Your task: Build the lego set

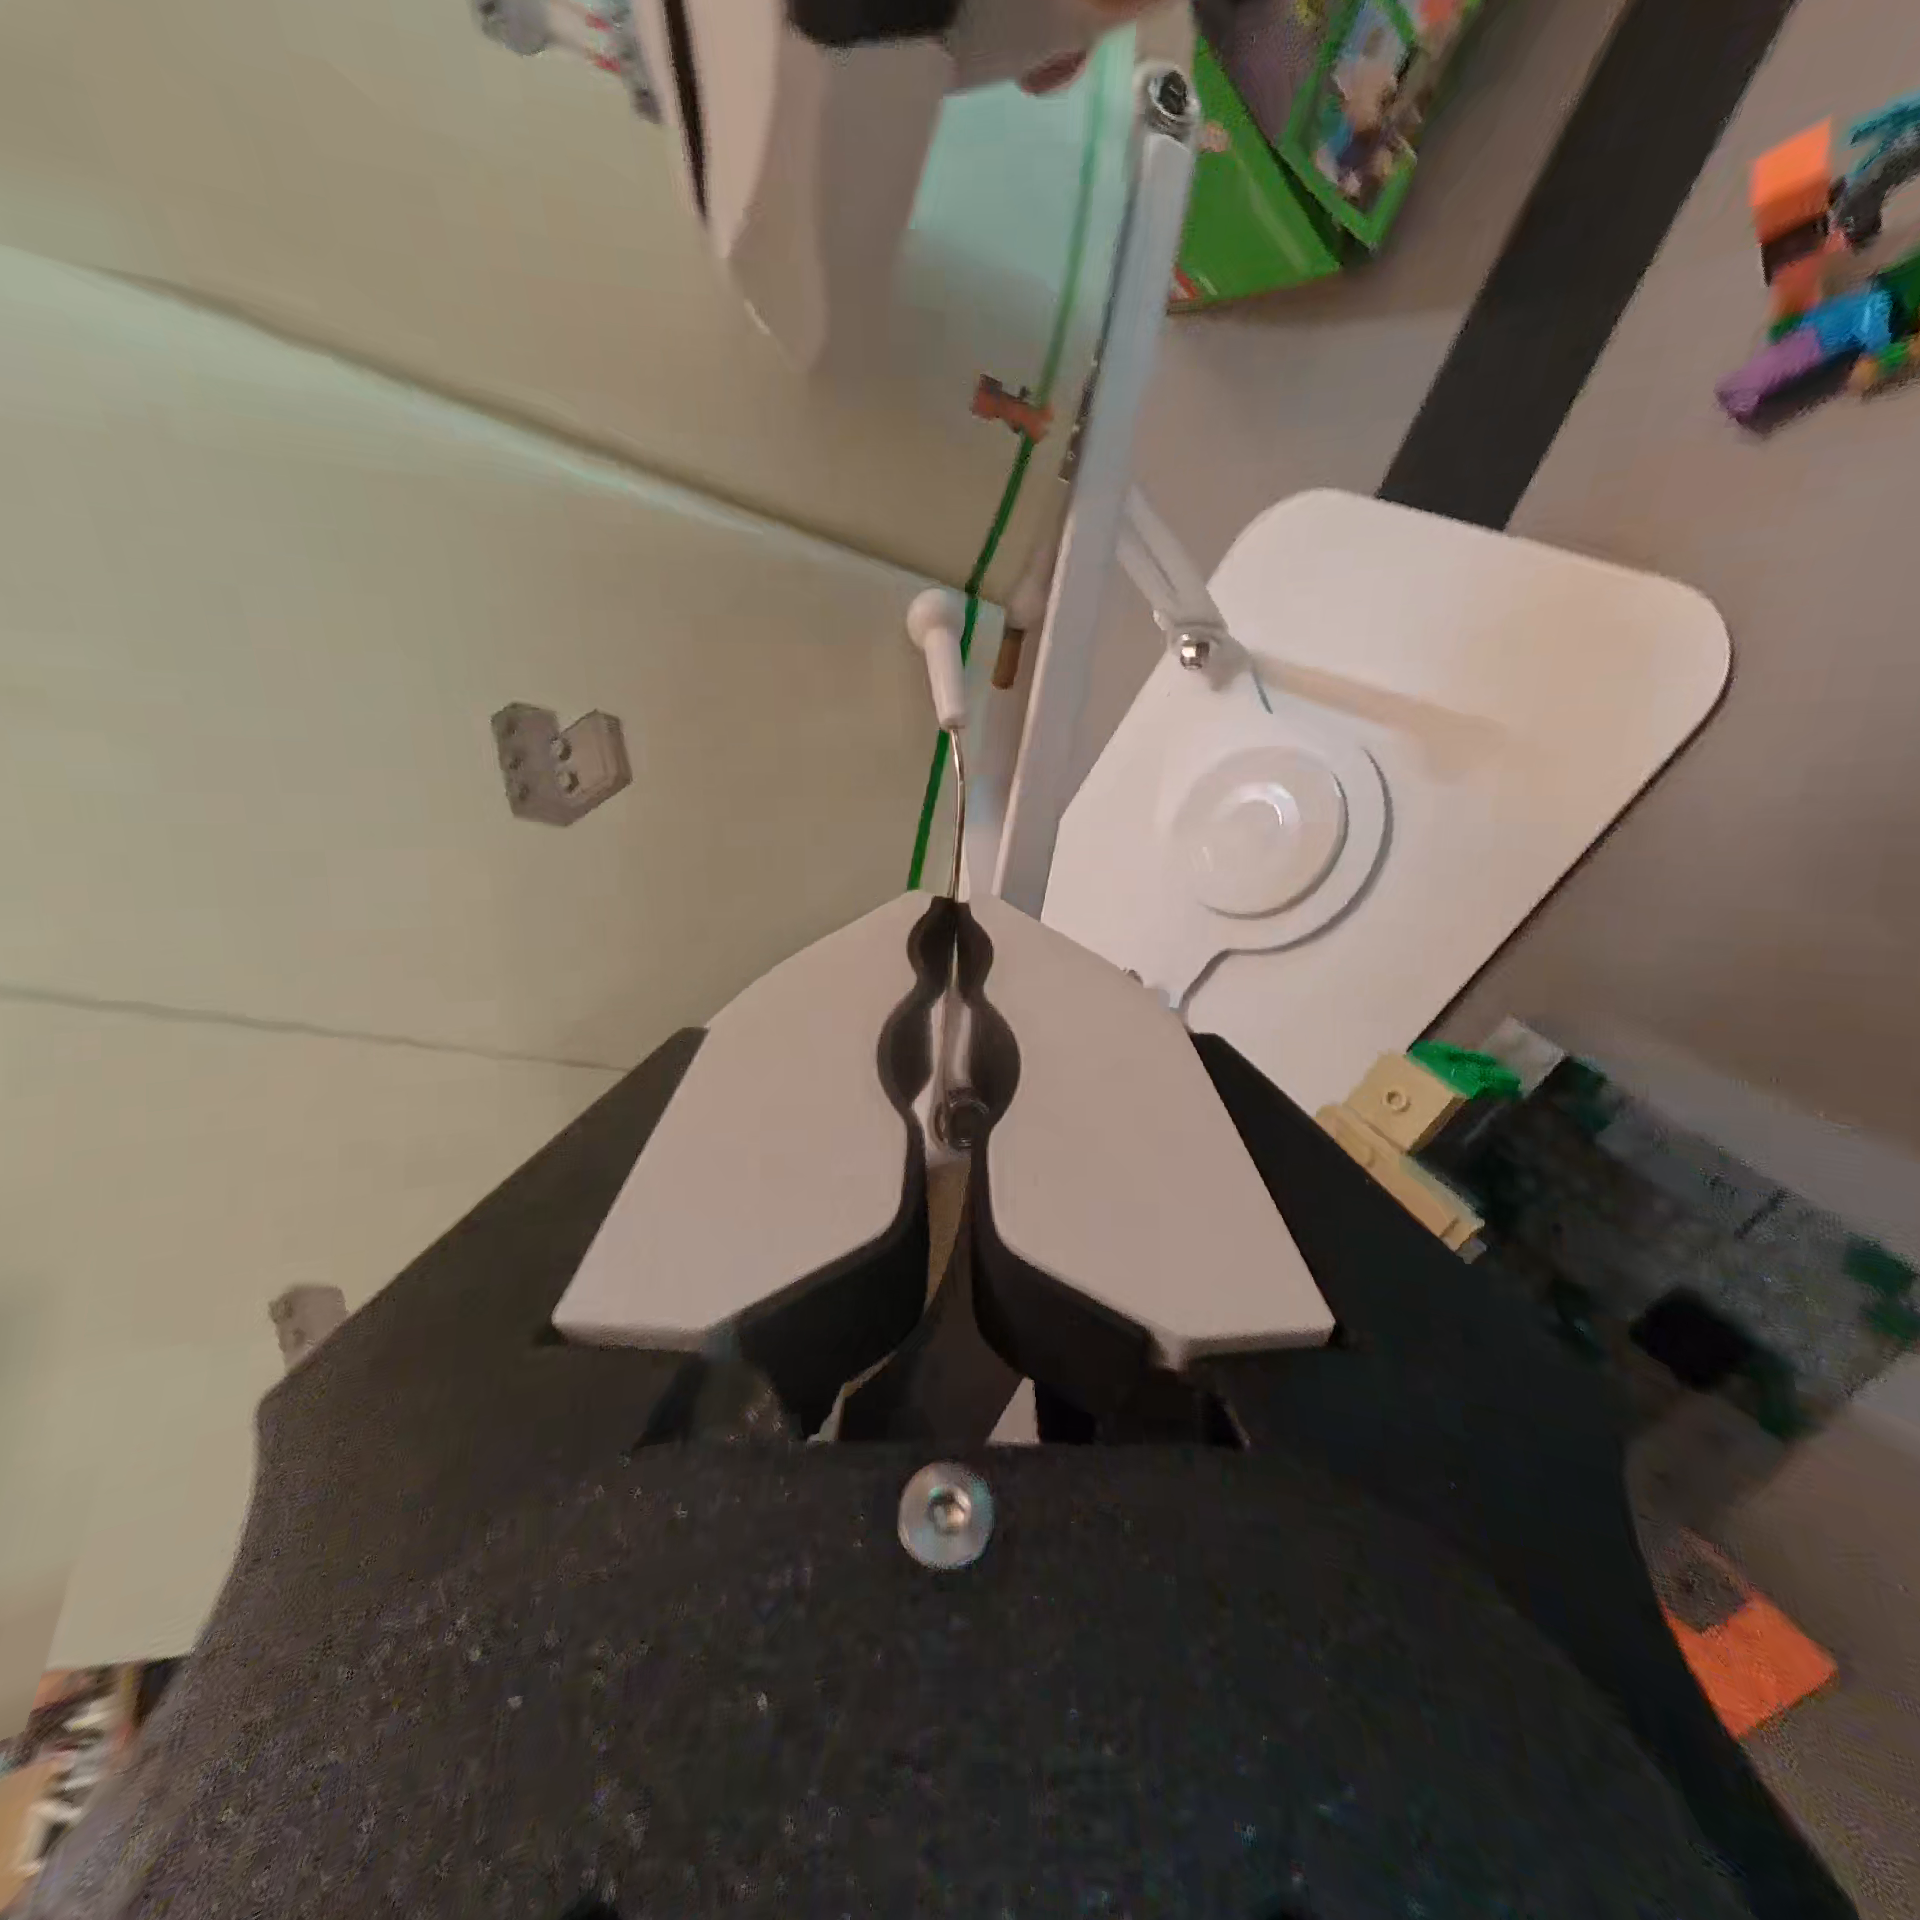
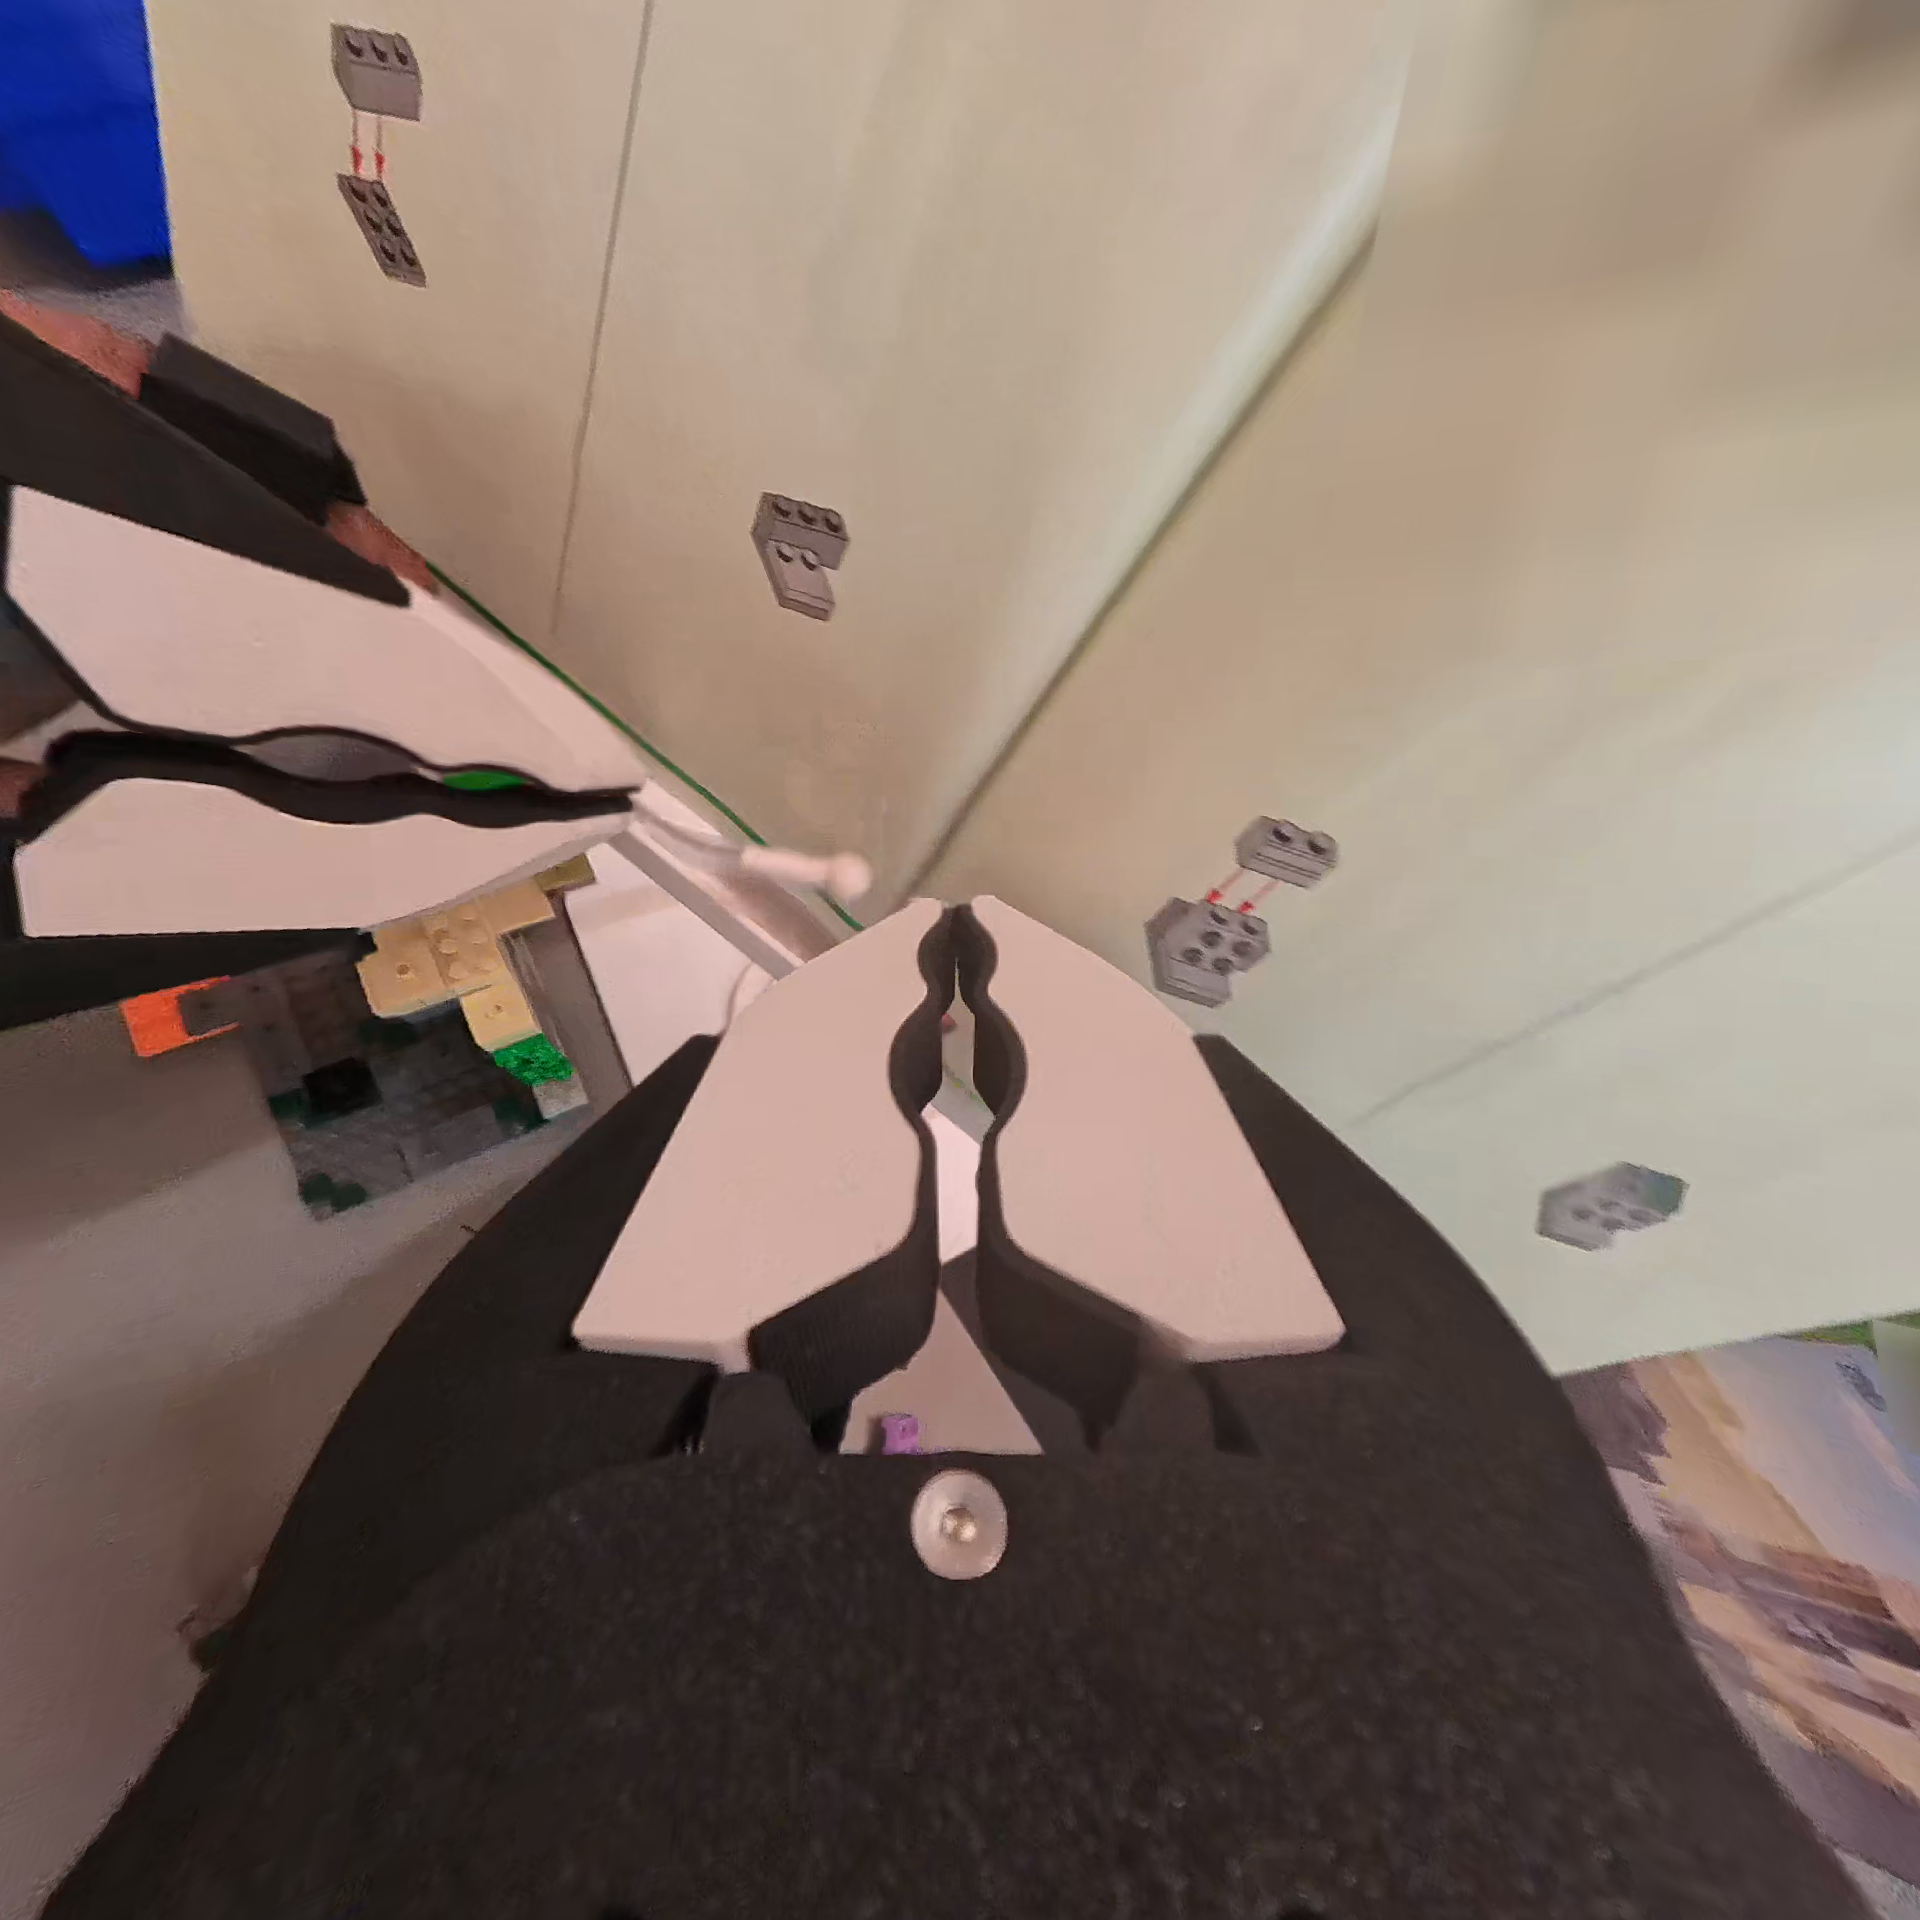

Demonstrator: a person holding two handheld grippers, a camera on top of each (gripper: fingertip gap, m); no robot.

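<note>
The open instruction booklet leans on a white book stand; its pages also fill the right wrist view. My left gripper is shut on the stand's thin metal page-holder wire, which has a white tip. In the right wrist view this left gripper comes in from the left, holding the wire. My right gripper is shut, with its tips at the booklet's lower edge by the fold. I cannot tell whether a page is between its jaws. The partly built lego model stands beside the stand.
A green lego box and a pile of coloured bricks lie at the far right on the grey table. An orange piece lies near the model. A small purple piece shows under my right gripper. A printed sheet lies at lower right. Between my left fingertips and the orange piece there is roughly 25 cm.
</note>
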